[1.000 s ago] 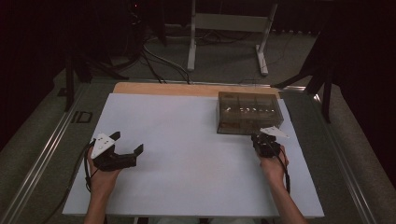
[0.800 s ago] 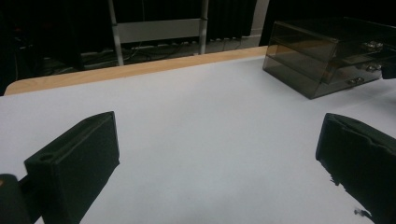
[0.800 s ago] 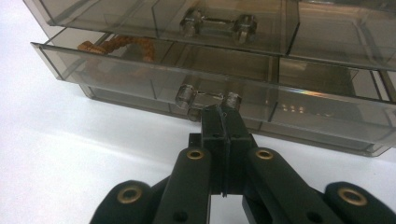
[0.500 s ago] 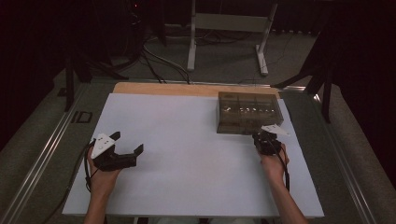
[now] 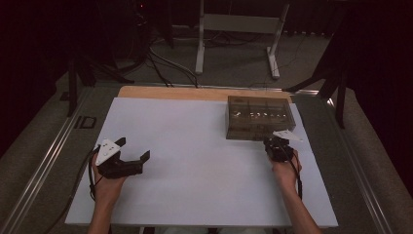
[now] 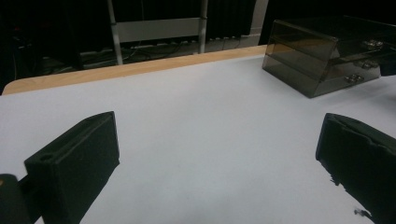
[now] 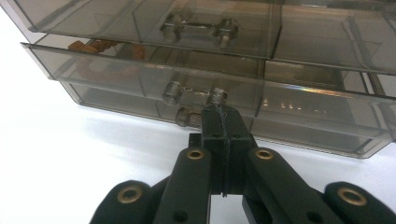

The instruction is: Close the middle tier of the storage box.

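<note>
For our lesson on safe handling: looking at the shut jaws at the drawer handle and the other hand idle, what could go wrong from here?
1. The right gripper has its jaws shut with the tips at the middle drawer's clear handle; that narrow hold may slip off when pulled.
2. The left gripper rests open, far from the drawer box, so nothing braces it; a pull may drag the whole box across the smooth white table instead of opening the drawer.
</note>
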Tool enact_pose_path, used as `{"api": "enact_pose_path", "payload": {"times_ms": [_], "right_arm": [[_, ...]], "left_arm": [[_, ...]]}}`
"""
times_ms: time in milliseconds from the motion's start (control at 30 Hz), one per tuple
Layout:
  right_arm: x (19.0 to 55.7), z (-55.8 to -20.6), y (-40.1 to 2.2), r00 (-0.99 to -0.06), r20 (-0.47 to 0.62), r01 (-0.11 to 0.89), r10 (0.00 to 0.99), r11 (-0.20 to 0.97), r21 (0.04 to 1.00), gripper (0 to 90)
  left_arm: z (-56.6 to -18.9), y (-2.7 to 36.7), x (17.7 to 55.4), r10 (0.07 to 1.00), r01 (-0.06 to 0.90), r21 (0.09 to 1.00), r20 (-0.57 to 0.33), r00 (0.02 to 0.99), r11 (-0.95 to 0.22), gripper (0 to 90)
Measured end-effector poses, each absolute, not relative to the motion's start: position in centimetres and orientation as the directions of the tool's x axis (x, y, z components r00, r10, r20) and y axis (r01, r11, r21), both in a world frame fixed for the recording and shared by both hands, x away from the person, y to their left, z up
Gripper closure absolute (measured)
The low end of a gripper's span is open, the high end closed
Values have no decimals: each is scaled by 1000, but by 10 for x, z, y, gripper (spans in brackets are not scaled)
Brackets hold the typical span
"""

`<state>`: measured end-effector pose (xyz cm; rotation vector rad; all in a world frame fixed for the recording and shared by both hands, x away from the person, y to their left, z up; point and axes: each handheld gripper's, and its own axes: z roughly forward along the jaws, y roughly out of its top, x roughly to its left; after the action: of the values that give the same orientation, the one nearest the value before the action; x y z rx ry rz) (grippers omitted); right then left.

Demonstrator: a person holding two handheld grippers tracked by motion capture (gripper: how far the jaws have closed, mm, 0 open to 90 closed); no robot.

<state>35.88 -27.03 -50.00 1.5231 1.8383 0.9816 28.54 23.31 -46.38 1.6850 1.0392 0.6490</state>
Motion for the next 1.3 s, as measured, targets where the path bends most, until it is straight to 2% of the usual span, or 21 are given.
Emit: {"api": "enact_pose_path", "payload": {"times_ms": [1300], "right_arm": [[379,-497,-273,-146,45,577,988,48,815,900]], "left_arm": [[-465,234,286,873,334,935,-62,484,-118,10]]}}
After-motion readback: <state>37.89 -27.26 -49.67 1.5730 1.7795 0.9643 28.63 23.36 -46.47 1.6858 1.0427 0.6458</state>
